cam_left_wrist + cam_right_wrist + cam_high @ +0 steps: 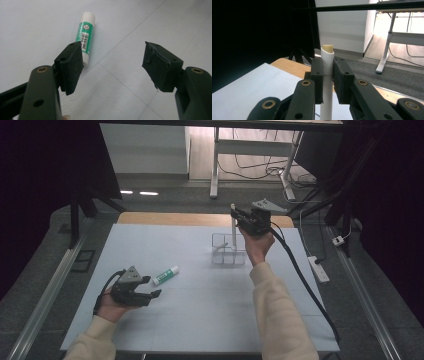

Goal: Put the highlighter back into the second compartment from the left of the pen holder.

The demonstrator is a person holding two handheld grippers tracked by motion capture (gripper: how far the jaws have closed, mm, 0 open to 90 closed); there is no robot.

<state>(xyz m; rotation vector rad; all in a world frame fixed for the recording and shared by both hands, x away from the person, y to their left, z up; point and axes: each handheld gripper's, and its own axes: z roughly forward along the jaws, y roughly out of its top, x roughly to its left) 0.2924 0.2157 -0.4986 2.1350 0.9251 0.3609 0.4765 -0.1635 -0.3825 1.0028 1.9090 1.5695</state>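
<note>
grey mat [200, 300] is lying under everything. right gripper [239, 216] is clamping a white pen [327, 75] upright above the organizer [228, 254] at 1 o'clock, not yet dropped in. left gripper [113, 66] is gaping wide, glue stick [165, 275] waiting at 12 o'clock of it.

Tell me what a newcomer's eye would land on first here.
First the right hand-held gripper, raised over the clear divided organizer at the table's far side, clamped on an upright white tube. Then the green-and-white glue stick lying just ahead of the open left hand-held gripper.
</note>
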